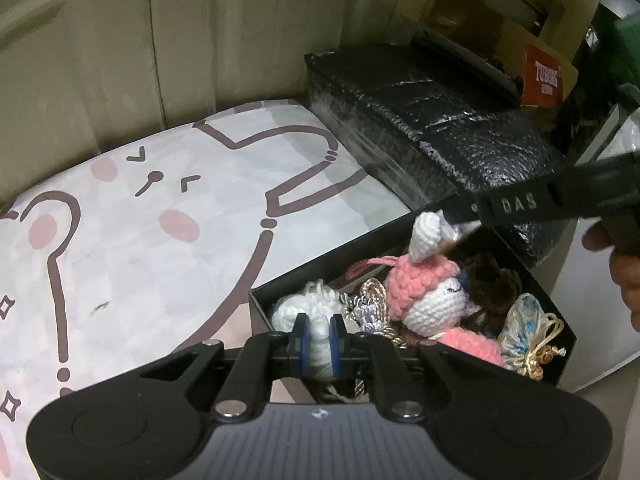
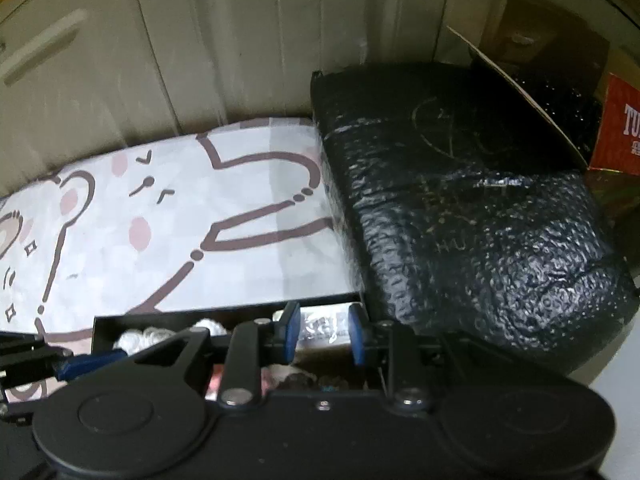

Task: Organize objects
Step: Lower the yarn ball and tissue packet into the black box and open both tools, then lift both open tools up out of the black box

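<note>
A black open box [image 1: 280, 280] at the lower right of the left wrist view holds a pink and white crochet doll [image 1: 424, 292], a white yarn pompom [image 1: 308, 304], gold and silver tassels [image 1: 370, 304], a brown crochet piece [image 1: 492, 284] and a patterned butterfly charm [image 1: 528, 332]. My left gripper [image 1: 319, 340] is closed on the pompom over the box's near end. My right gripper [image 1: 460, 222] reaches in from the right and touches a small clear packet by the doll's white ear. In the right wrist view, that gripper [image 2: 323, 336] is partly open around a shiny clear packet [image 2: 322, 326] above the box [image 2: 160, 320].
The box rests on a white cloth with a cartoon animal print [image 1: 160, 220]. A big black foam-wrapped block [image 1: 440, 120] lies behind the box; it also shows in the right wrist view [image 2: 460, 220]. A red carton [image 1: 544, 76] and beige cupboard doors [image 1: 160, 40] stand behind.
</note>
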